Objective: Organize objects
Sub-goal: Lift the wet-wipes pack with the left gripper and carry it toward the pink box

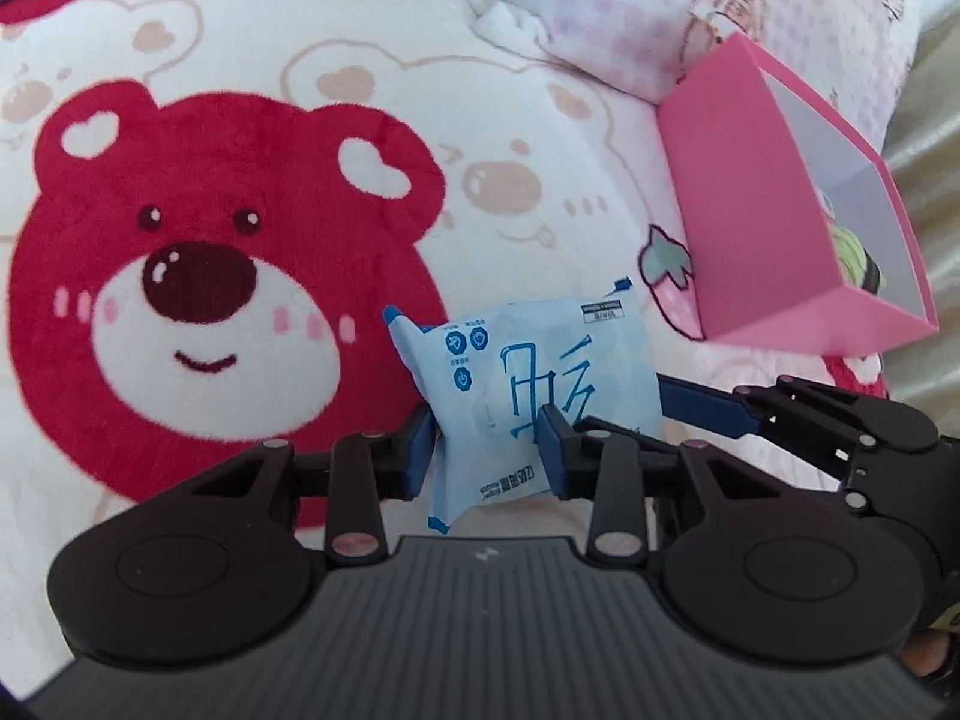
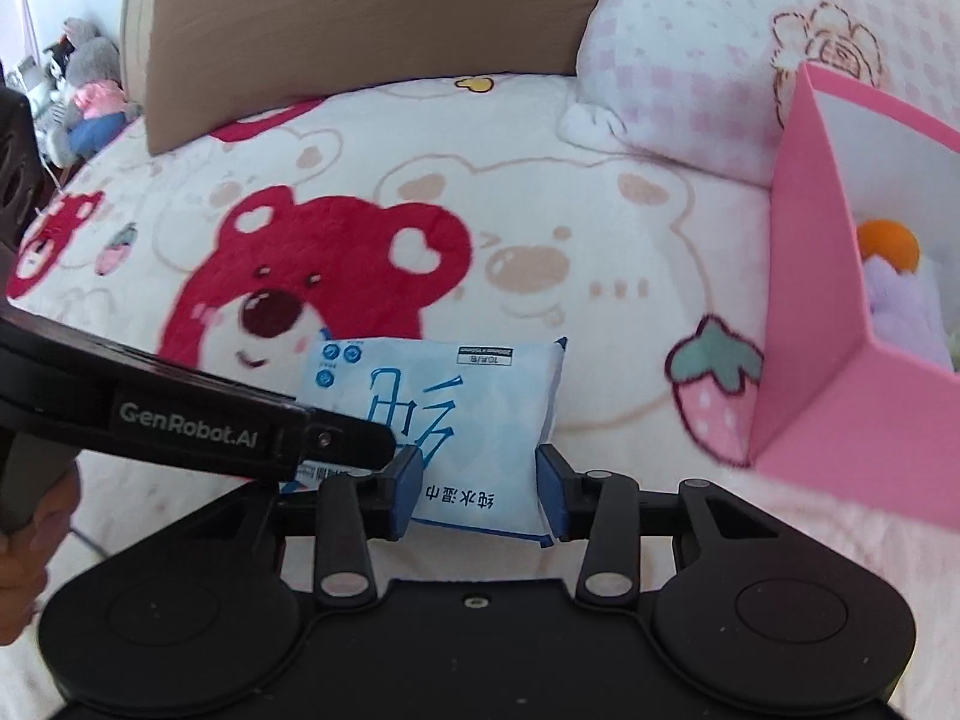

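A light-blue pack of wet wipes [image 1: 528, 384] with blue Chinese lettering lies on the bear-print blanket. My left gripper [image 1: 486, 456] is shut on the pack's near edge, its pads pressing both sides. My right gripper [image 2: 477, 483] also has its blue pads against the pack [image 2: 444, 414], one on each side. The right gripper shows in the left wrist view [image 1: 708, 405] as a black arm at the pack's right. A pink box [image 1: 798, 192] with a white inside stands open to the right and holds soft toys [image 2: 900, 294].
The blanket [image 1: 240, 276] with a big red bear covers the bed. A pink checked pillow [image 2: 690, 48] lies behind the box, a brown cushion [image 2: 360, 18] at the headboard. Plush toys [image 2: 90, 90] sit at the far left beside the bed.
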### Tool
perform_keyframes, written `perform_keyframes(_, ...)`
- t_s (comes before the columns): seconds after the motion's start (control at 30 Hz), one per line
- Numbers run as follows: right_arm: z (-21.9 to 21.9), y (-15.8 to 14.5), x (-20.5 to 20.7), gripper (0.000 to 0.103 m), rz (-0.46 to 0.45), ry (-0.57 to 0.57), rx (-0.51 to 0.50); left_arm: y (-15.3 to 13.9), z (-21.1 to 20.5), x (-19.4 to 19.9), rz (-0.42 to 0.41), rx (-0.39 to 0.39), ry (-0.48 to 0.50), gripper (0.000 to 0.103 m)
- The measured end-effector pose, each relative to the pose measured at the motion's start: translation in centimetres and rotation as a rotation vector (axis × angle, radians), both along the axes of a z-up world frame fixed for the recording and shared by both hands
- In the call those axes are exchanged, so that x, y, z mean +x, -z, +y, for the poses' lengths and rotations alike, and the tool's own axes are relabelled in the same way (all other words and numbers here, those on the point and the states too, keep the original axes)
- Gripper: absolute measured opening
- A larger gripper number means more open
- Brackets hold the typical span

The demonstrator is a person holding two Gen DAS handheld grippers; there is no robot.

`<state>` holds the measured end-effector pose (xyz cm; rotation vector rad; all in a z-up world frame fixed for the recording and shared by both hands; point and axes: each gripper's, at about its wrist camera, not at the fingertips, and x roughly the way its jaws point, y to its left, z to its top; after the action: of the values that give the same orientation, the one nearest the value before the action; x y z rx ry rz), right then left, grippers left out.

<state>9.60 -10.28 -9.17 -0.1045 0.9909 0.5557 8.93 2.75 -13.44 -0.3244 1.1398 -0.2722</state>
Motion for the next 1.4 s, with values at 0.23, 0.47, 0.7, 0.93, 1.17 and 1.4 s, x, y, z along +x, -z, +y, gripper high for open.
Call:
perform_keyframes(0.23,-1.8,-1.9,-2.3,0.047,0.078,0.027,0.034,-2.9,-1.8,-2.5,0.010,0.044,0.064,0.034)
perform_keyframes(0.47,-3.4,-4.4,-4.5,0.047,0.090,0.049,0.058,-5.8,-2.4,-4.5,-0.003,0.028,0.094,0.035)
perform_keyframes(0.7,-4.0,-6.9,-5.8,0.047,0.108,0.031,0.055,-9.0,-2.3,-6.3,-0.011,0.006,0.121,0.035)
perform_keyframes(0.93,-4.8,-9.1,-6.4,0.048,0.114,0.015,0.058,-11.4,-2.8,-7.2,-0.029,-0.005,0.131,0.036)
perform_keyframes(1.17,-6.5,-10.8,-6.9,0.049,0.126,0.021,0.061,-13.5,-4.5,-7.9,-0.037,-0.013,0.166,0.036)
perform_keyframes(1.4,-9.0,-12.6,-6.6,0.049,0.104,0.042,0.071,-15.3,-6.8,-7.7,-0.071,-0.016,0.208,0.037)
